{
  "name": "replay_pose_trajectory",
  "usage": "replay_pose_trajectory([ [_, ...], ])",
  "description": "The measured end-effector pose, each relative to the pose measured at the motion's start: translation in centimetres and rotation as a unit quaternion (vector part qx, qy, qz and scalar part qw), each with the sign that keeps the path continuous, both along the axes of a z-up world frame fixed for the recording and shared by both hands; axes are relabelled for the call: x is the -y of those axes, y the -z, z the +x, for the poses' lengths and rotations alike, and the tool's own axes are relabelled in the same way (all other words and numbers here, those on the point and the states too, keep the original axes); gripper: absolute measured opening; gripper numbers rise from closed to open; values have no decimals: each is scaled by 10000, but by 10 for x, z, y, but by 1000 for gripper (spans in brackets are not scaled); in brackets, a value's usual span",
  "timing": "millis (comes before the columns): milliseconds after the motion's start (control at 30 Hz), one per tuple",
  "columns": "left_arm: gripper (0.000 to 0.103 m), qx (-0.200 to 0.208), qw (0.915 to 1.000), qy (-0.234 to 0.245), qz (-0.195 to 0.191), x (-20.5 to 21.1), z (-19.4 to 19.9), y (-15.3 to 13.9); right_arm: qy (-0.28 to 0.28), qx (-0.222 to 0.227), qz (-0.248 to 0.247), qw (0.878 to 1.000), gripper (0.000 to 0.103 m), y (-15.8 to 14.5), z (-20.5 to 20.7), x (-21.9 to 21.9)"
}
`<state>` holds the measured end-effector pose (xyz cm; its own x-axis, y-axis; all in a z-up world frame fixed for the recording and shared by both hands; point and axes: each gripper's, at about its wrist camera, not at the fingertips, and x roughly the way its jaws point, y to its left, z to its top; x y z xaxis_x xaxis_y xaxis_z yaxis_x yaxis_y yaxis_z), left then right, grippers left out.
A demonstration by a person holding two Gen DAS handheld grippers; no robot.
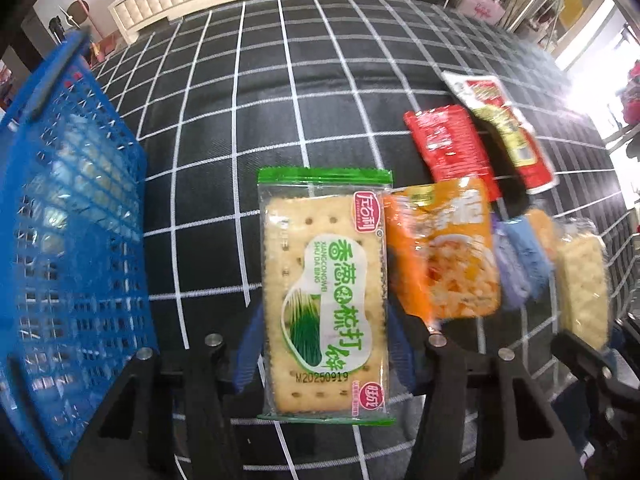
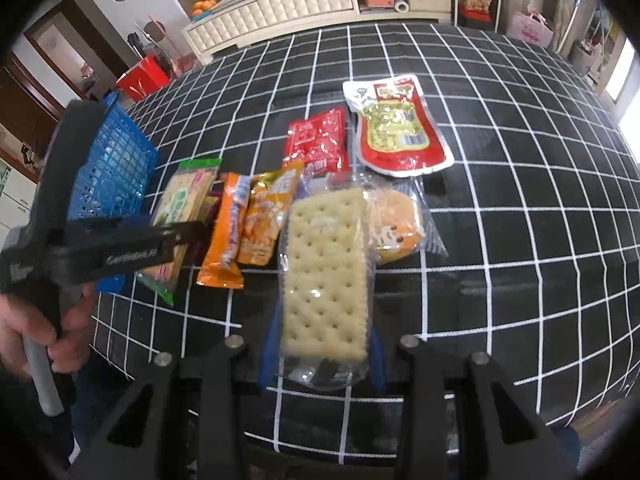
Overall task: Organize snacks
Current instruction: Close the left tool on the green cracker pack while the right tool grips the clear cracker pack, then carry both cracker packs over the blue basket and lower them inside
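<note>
A green-trimmed scallion cracker packet (image 1: 324,288) sits lengthwise between the blue fingers of my left gripper (image 1: 324,344), which is shut on it. The blue mesh basket (image 1: 80,200) stands close on its left. In the right wrist view, my right gripper (image 2: 325,352) is shut on a clear-wrapped plain cracker packet (image 2: 326,272). There the left gripper (image 2: 188,232) shows from the side with its green packet (image 2: 180,196), just in front of the basket (image 2: 116,168).
On the black checked tablecloth (image 2: 520,240) lie an orange snack bag (image 2: 264,220), an orange bar (image 2: 224,240), a red packet (image 2: 318,140), a red-and-yellow pouch (image 2: 396,128) and a wrapped bun (image 2: 396,220). A person's hand (image 2: 60,320) holds the left gripper's handle.
</note>
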<state>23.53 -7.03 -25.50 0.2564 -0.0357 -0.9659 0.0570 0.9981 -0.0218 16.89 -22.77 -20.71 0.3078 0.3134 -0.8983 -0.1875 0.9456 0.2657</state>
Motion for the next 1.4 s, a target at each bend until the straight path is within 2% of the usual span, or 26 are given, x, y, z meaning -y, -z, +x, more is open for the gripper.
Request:
replay_pose_trajectory([
  [300, 52, 545, 9975, 354, -270, 10, -38, -63, 47, 315, 68, 9995, 42, -34, -10, -1],
  [433, 52, 831, 9944, 432, -481, 3, -51, -98, 104, 436, 77, 9990, 42, -49, -18, -2],
  [633, 52, 1236, 9889, 619, -538, -15, -76, -129, 122, 664, 98, 9977, 42, -76, -31, -11],
  [967, 52, 1748, 9824, 498, -426, -63, -112, -177, -166, 985, 323, 9945, 42, -113, -40, -52],
  [1100, 52, 1927, 9801, 309, -368, -86, -118, -194, -412, 1133, 400, 9919, 42, -126, -41, -78],
  [1267, 52, 2030, 9786, 31, -343, -122, -124, -208, -713, 1266, 494, 9881, 42, -138, -39, -109],
  [1400, 52, 2041, 9787, -154, -150, -147, -129, -213, -960, 1340, 520, 9849, 42, -142, -33, -138],
])
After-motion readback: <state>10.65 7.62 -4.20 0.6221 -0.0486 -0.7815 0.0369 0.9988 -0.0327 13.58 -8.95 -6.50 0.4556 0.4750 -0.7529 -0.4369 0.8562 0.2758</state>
